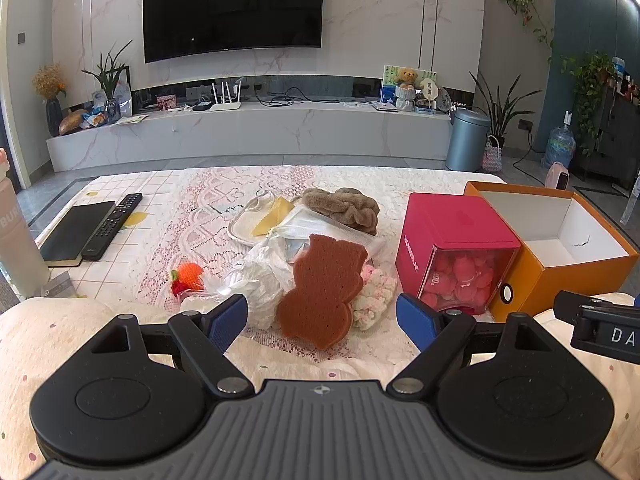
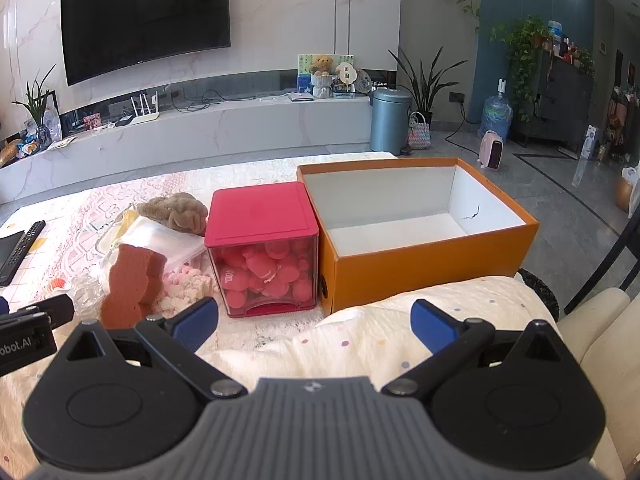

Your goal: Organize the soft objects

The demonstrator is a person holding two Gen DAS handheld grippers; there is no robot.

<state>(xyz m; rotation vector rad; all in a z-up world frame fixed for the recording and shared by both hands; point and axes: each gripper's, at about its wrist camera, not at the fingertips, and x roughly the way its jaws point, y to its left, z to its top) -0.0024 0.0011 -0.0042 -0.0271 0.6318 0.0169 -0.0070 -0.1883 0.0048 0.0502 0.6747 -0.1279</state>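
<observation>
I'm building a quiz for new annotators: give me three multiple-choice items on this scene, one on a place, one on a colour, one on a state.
1. What stands directly beside the orange box?
A. red box
B. remote
C. notebook

2. What colour is the bear-shaped sponge?
A. green
B. brown
C. white

3. What is inside the orange box?
A. sponges
B. nothing
C. pink balls

Answers: 1 A, the red box touches its side. 2 B, it is reddish brown. 3 B, only its bare white floor shows.

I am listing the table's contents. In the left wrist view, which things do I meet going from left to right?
Black notebook → remote control → orange knitted toy → brown bear-shaped sponge → pink box → orange box.
</observation>
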